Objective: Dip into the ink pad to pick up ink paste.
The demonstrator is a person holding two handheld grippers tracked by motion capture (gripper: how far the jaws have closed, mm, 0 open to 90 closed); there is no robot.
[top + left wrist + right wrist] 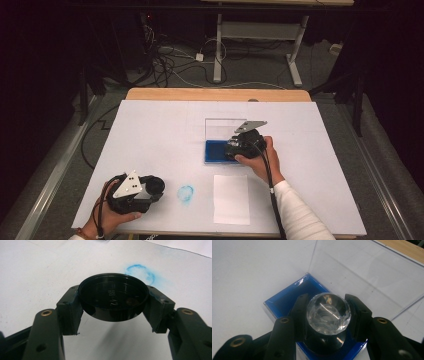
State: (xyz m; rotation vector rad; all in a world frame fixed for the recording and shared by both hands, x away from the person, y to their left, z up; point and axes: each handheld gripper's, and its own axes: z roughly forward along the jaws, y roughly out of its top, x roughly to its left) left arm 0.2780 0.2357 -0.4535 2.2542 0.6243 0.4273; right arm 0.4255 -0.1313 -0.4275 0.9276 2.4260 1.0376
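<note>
My left gripper (152,187) rests near the table's front left, shut on a round black cap (113,297) that lies on its side between the pads. My right gripper (236,148) is over the blue ink pad (215,152), which lies in a case whose clear lid (224,129) stands upright. The right gripper (328,305) is shut on a stamp with a clear faceted knob (328,313) and a black body. The stamp's base sits low over the blue ink pad (283,301); I cannot tell whether it touches.
A blue ring-shaped ink smudge (185,194) marks the white table cover (150,135) just right of the left gripper. A blank white sheet of paper (231,198) lies near the front edge, below the ink pad. The wooden table edge (215,94) runs along the back.
</note>
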